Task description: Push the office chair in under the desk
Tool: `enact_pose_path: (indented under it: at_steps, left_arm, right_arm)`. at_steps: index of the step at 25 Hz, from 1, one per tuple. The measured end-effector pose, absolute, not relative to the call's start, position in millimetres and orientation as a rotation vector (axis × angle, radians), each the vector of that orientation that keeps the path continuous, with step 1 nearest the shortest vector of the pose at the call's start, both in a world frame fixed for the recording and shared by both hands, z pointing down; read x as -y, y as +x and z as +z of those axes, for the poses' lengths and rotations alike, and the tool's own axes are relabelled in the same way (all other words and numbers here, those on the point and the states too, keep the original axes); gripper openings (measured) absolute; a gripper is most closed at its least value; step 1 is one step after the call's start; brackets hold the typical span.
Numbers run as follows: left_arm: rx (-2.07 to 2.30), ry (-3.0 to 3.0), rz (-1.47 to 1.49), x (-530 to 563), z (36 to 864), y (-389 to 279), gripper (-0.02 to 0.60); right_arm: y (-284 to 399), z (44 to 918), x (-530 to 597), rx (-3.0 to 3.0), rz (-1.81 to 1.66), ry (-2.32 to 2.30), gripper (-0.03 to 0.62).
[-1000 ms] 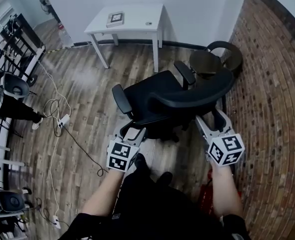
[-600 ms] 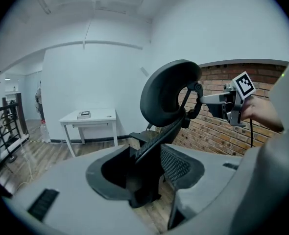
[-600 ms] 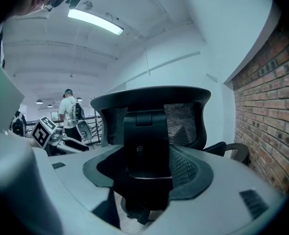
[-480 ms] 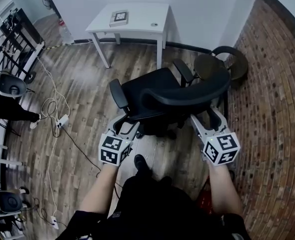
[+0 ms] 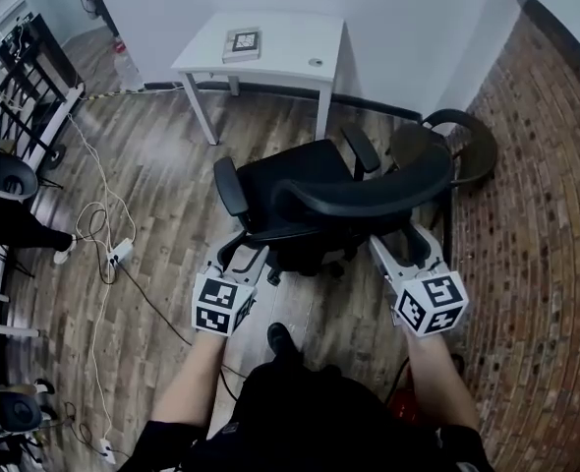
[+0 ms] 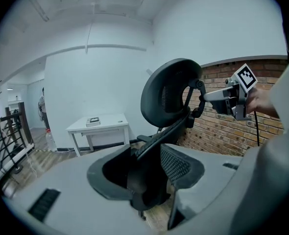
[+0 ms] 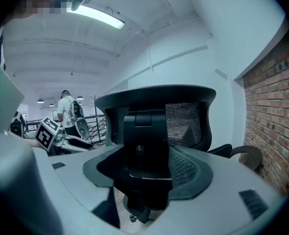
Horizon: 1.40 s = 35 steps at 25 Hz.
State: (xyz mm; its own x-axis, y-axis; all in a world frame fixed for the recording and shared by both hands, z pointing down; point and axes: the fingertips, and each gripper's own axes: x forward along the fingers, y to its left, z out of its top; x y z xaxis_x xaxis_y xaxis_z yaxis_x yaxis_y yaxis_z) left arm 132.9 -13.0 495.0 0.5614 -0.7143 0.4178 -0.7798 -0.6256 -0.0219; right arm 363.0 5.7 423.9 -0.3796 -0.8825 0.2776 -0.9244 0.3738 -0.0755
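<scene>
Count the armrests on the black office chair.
2. In the head view, one armrest is on the left side of the office chair; the other armrest is on its right side, nearer the white desk. Neither is hidden.

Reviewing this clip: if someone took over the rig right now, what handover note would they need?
Left gripper: jaws open, nothing held, at the left end of the office chair back; contact unclear.
Right gripper: jaws open, nothing held, at the right end of the back.
Chair: out on the wood floor, seat facing the white desk, with bare floor between them.
Done: both grippers placed behind the chair.
Left: push it forward until the seat sits under the desk.
</scene>
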Motion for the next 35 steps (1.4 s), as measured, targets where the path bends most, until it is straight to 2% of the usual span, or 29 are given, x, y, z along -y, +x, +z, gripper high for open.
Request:
enact_pose_path:
  at_steps: [5,17,18,21,23,30,33,35]
  left_arm:
    - [1.295,2.603,0.487,45.9,491.1,102.9,0.186]
    - [1.381,2.557,0.508,96.1,490.2,42.1,0.186]
    - [1.395,2.556,0.51,101.4,489.4,40.4,0.186]
    - [1.432,2.56,0.563,113.7,488.9,37.8,0.186]
    - [1.463,2.556,0.604,118.0,487.7,34.4,0.186]
    - [1.628,2.366,0.559,135.1,490.0,12.5,0.184]
    - [1.665,2.324,0.585,139.6,490.8,16.9,0.142]
    - [1.675,2.295,0.573,141.7,492.5,18.4,0.138]
  right_arm:
    - [335.7,422.3,21.0,2.443,0.33,1.607,0.259]
    - [278.1,422.9,60.0,2.554,0.344,1.473,0.267]
    - [283.4,423.6,61.6,2.561,0.338,1.462,0.267]
    - [327.9,439.9,67.9,2.49,0.371,1.542,0.182]
    - [363.1,458.7,77.3,2.414,0.46,1.617,0.158]
    - [400.4,489.4,162.6,2.359,0.573,1.666,0.156]
    - [401.5,483.7,180.0,2.405,0.561,1.623,0.161]
    - [402.7,483.2,184.9,2.429,0.548,1.599,0.161]
